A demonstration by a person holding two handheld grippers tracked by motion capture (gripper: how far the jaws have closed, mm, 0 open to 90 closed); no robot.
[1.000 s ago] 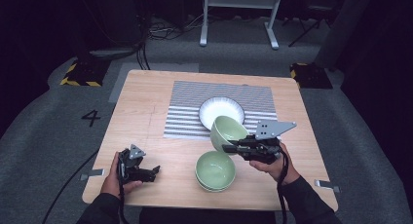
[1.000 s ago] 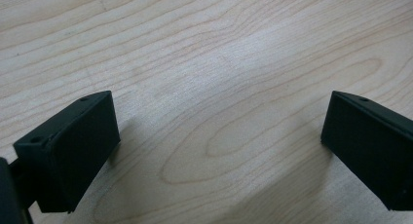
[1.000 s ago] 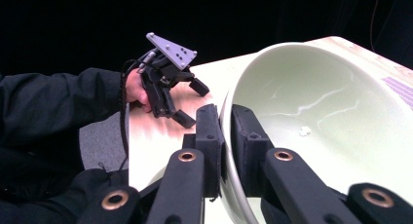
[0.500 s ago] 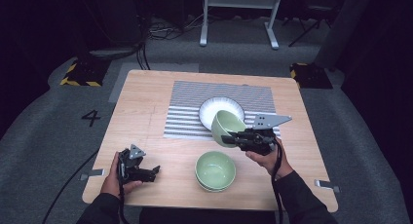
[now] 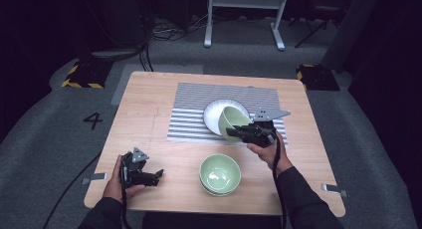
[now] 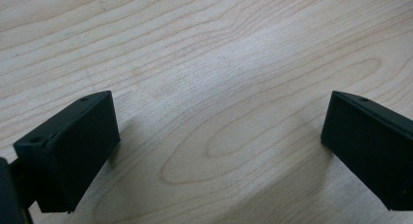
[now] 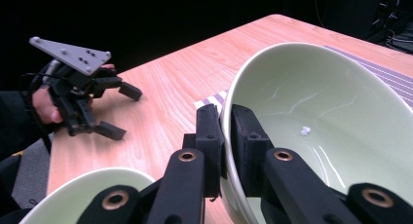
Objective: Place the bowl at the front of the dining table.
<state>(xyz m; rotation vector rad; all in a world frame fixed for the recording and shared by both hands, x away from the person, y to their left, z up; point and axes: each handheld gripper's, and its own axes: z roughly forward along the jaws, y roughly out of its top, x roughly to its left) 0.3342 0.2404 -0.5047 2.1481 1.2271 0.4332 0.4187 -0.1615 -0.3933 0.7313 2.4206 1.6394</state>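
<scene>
Your right gripper [image 5: 238, 133] is clamped on the rim of a green bowl [image 5: 232, 122], one jaw inside the wall and one outside; in the right gripper view [image 7: 226, 153] the bowl [image 7: 336, 121] is tilted, its glazed inside facing the camera; from the high view it is held up over the near edge of the white plate [image 5: 214, 112], which lies on the striped mat [image 5: 194, 107]; whether bowl and plate touch, you cannot tell. A second bowl [image 5: 220, 174] sits upright on the table [image 5: 144, 109] near your edge, apart from the mat; its rim [image 7: 63, 197] shows below your right jaws. Your left gripper [image 5: 152, 177] rests low at the table's near left corner, well apart from both bowls; its jaws are spread wide with bare wood between them [image 6: 219, 141]; the right gripper view shows it [image 7: 122, 112] the same, gaping, nothing held.
</scene>
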